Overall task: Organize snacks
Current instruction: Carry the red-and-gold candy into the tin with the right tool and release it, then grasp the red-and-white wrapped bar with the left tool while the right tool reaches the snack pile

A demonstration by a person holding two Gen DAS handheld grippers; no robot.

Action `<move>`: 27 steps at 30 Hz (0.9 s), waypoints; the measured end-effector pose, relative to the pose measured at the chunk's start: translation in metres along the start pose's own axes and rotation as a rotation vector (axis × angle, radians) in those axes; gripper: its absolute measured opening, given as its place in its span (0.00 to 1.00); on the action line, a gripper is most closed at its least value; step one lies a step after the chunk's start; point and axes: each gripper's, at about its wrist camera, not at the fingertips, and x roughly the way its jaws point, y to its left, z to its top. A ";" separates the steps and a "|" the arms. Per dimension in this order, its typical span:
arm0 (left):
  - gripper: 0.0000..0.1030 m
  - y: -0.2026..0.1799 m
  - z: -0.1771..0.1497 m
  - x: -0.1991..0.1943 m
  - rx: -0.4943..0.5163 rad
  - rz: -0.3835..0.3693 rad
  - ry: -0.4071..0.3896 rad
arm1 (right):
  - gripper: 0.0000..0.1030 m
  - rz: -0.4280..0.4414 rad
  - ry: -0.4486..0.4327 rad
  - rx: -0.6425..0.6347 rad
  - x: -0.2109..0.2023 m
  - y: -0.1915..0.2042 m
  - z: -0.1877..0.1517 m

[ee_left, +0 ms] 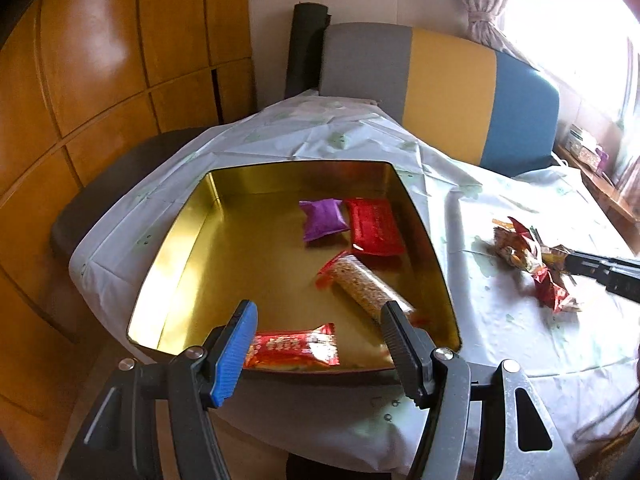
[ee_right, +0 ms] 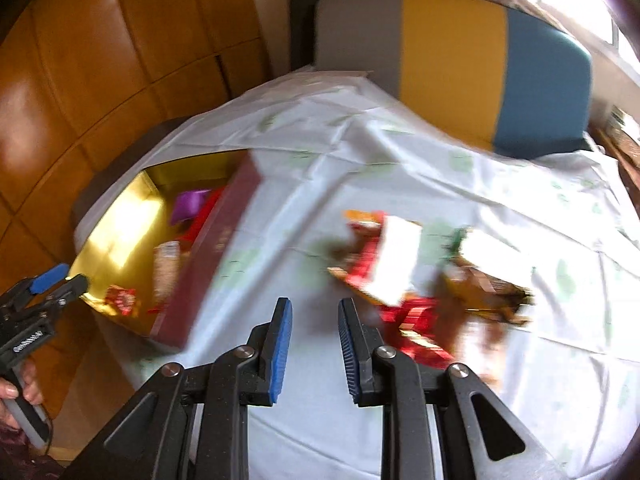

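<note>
A gold tin [ee_left: 192,240] sat at the tabletop's [ee_left: 500,340] left edge. The left gripper [ee_left: 316,316] hung over the tin's near wall, its jaws apart and empty. Inside lay a red bar [ee_left: 294,350] at the near wall, a grain bar [ee_left: 370,286] mid-floor, and a purple pack [ee_left: 323,219] beside a red pack [ee_left: 374,226] toward the far right corner. More loose snacks [ee_right: 400,276] lay mid-tabletop, blurred, just right of the tin. The right gripper [ee_right: 314,344] hovered beside them, its jaws nearly together with nothing between.
</note>
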 end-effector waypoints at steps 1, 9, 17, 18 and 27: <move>0.63 -0.002 0.000 0.000 0.006 -0.002 -0.001 | 0.23 -0.014 -0.002 0.006 -0.002 -0.007 0.000; 0.63 -0.025 0.002 -0.001 0.060 -0.020 0.005 | 0.27 -0.165 -0.028 0.115 -0.020 -0.092 -0.004; 0.63 -0.055 0.004 0.005 0.120 -0.062 0.044 | 0.29 -0.253 -0.002 0.425 -0.018 -0.171 -0.023; 0.63 -0.058 0.004 0.005 0.124 -0.072 0.047 | 0.29 -0.257 -0.002 0.444 -0.020 -0.173 -0.025; 0.63 -0.108 0.013 0.011 0.229 -0.156 0.070 | 0.30 -0.241 -0.032 0.522 -0.030 -0.181 -0.028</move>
